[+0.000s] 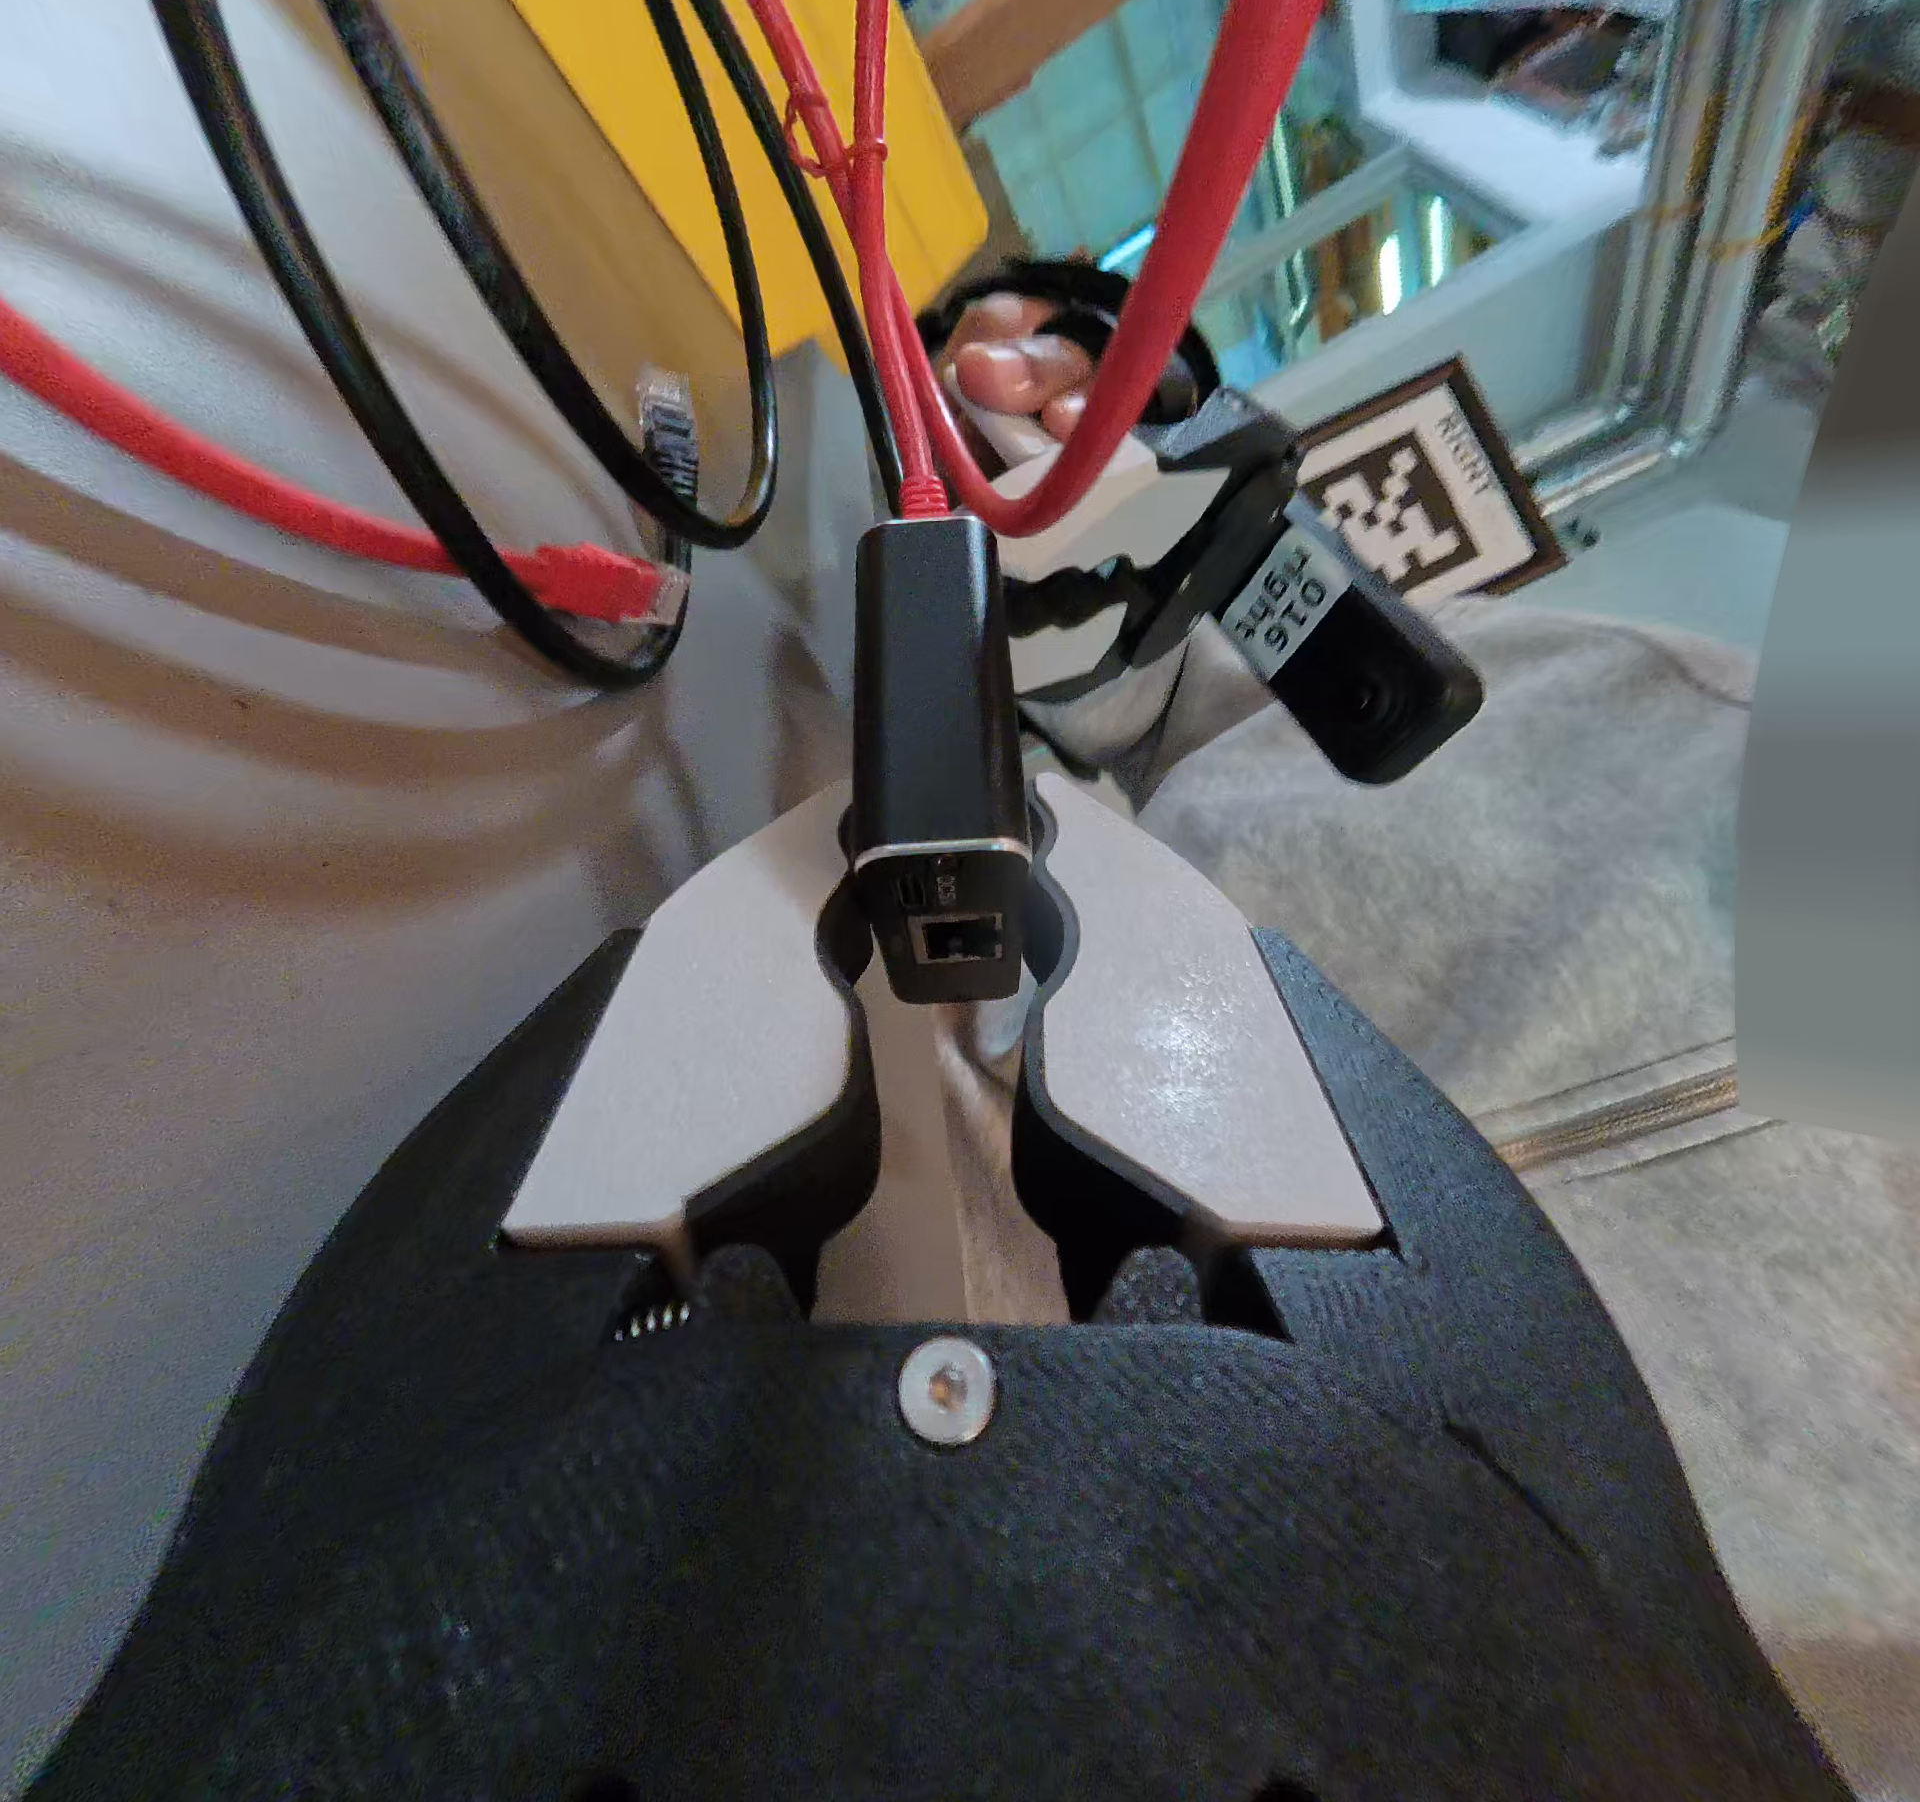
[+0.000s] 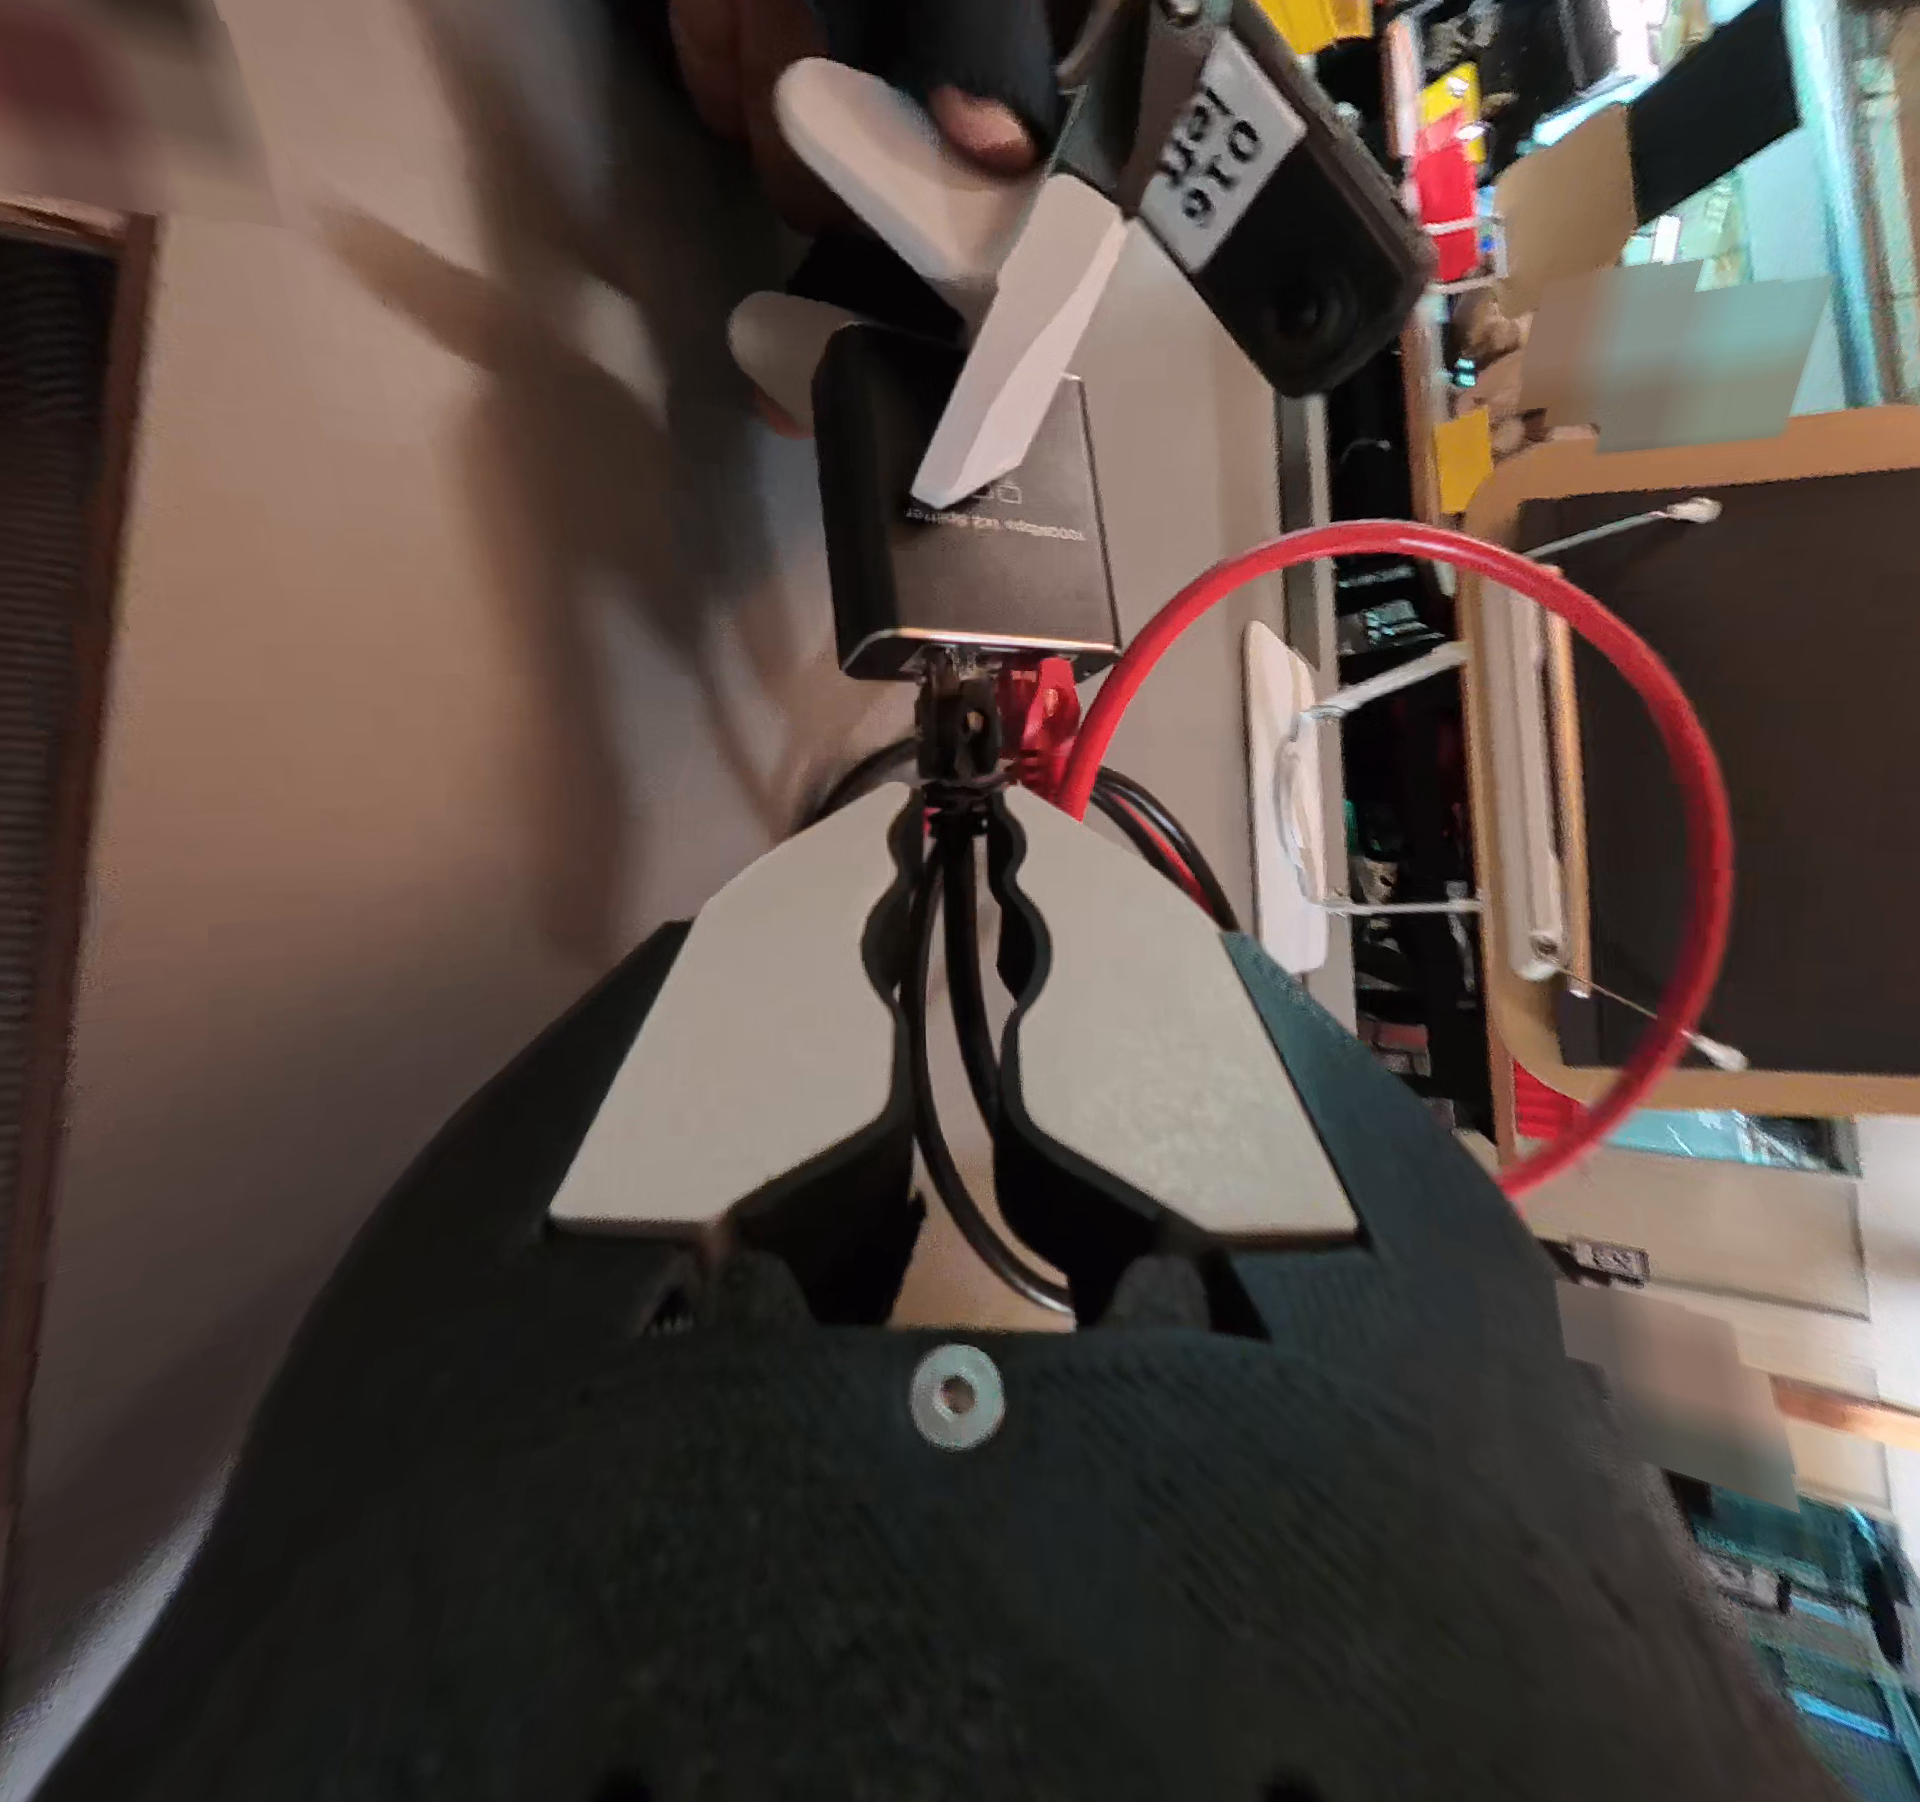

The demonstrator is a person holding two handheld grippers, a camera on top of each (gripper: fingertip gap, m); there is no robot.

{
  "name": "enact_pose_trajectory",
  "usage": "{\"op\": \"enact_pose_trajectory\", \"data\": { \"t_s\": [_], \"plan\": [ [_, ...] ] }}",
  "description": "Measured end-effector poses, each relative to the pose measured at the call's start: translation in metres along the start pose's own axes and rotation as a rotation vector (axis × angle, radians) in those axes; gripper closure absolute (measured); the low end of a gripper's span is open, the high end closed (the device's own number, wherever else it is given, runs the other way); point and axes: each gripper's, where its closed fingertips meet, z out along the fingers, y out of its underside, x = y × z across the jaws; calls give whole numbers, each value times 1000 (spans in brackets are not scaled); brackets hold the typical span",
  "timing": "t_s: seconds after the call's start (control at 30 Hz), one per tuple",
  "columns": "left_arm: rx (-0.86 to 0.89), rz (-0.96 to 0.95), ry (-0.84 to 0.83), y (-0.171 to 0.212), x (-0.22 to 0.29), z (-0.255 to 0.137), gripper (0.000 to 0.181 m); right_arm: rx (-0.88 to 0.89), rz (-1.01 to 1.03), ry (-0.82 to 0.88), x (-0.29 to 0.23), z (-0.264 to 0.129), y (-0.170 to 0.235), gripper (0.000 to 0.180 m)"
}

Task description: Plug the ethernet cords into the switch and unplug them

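My left gripper (image 1: pixel 940 817) is shut on a small black switch (image 1: pixel 930 692) and holds it above the table. An empty port on the switch faces the camera. A red cord's plug (image 1: pixel 920 497) sits in the switch's far end. In the right wrist view, my right gripper (image 2: pixel 964 802) is shut on a black cord just behind its plug (image 2: pixel 961 713). That plug is at a port of the switch (image 2: pixel 977 557), beside the red plug (image 2: pixel 1044 703). I cannot tell how deep it sits. The left gripper's white fingers (image 2: pixel 1003 381) clamp the switch from the far side.
A loose red plug (image 1: pixel 613 583) and a loose clear-tipped black plug (image 1: pixel 665 422) lie on the grey table to the left. A yellow box (image 1: pixel 644 90) stands behind them. Grey cloth (image 1: pixel 1455 869) lies to the right. A red cord loop (image 2: pixel 1704 765) arcs to the right.
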Motion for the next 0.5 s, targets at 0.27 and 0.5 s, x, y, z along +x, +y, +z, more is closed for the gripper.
{"op": "enact_pose_trajectory", "data": {
  "t_s": [0.27,0.5],
  "plan": [
    [192,-39,37,-27,0,-17,155,73,250,177,42,-7,-3,161],
    [309,20,62,-41,8,-24,155,381,1275,-165,53,-4,-10,157]
  ]
}}
